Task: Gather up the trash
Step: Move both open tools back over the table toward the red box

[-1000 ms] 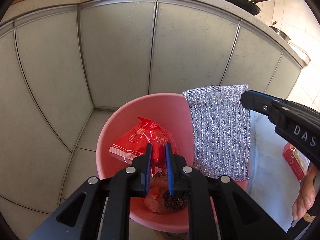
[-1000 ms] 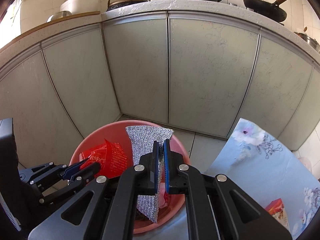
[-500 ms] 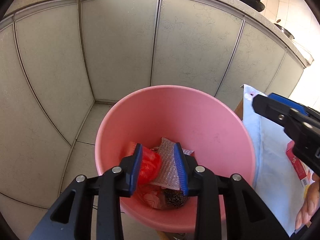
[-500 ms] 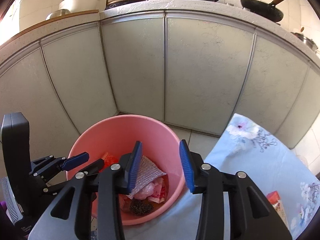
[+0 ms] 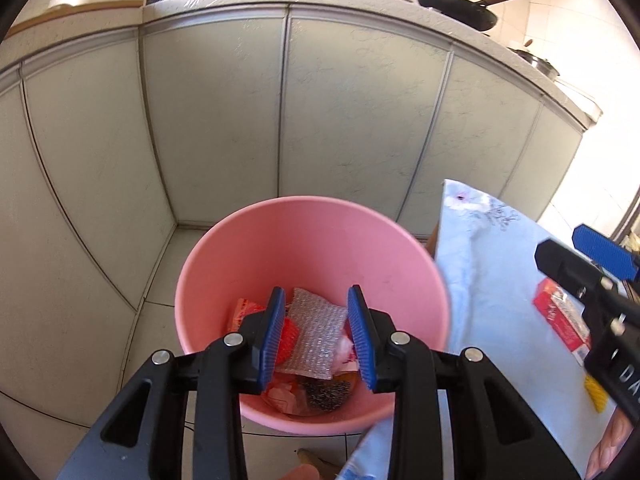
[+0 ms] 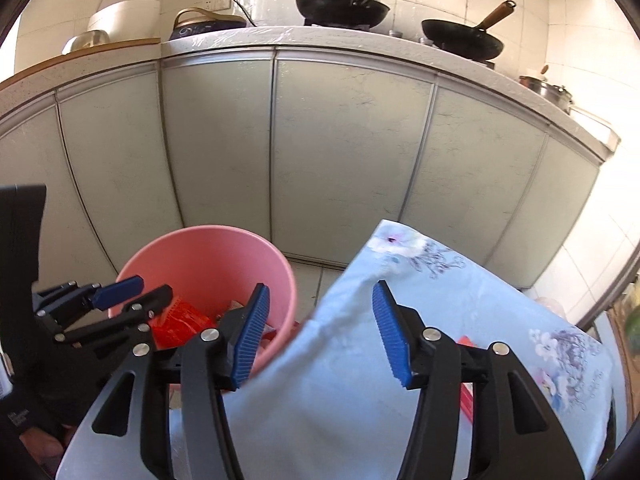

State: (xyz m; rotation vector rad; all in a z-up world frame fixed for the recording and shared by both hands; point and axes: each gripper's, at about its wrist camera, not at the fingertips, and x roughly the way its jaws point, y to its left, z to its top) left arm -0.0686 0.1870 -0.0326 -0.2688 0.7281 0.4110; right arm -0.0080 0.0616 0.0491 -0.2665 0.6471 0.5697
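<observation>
A pink bucket [image 5: 280,240] stands on the floor beside the table; it also shows in the right wrist view [image 6: 208,256]. In it lie a silver scouring cloth [image 5: 318,330], a red wrapper [image 5: 286,338] and a dark steel-wool ball [image 5: 326,394]. My left gripper [image 5: 318,338] is open and empty above the bucket. My right gripper [image 6: 322,334] is open and empty over the table's left edge; it shows at the right in the left wrist view [image 5: 592,260]. A red box [image 5: 560,322] and a small yellow item [image 5: 596,394] lie on the table.
The table wears a pale blue floral cloth [image 6: 460,320]. Grey cabinet doors [image 6: 340,160] stand behind the bucket, under a counter [image 6: 320,36] with black woks [image 6: 342,8] and pots. Tiled floor [image 5: 160,280] surrounds the bucket.
Both grippers opened: the red wrapper and the silver cloth dropped into the bucket. Both grippers then pulled back and up, the right one moving right over the table.
</observation>
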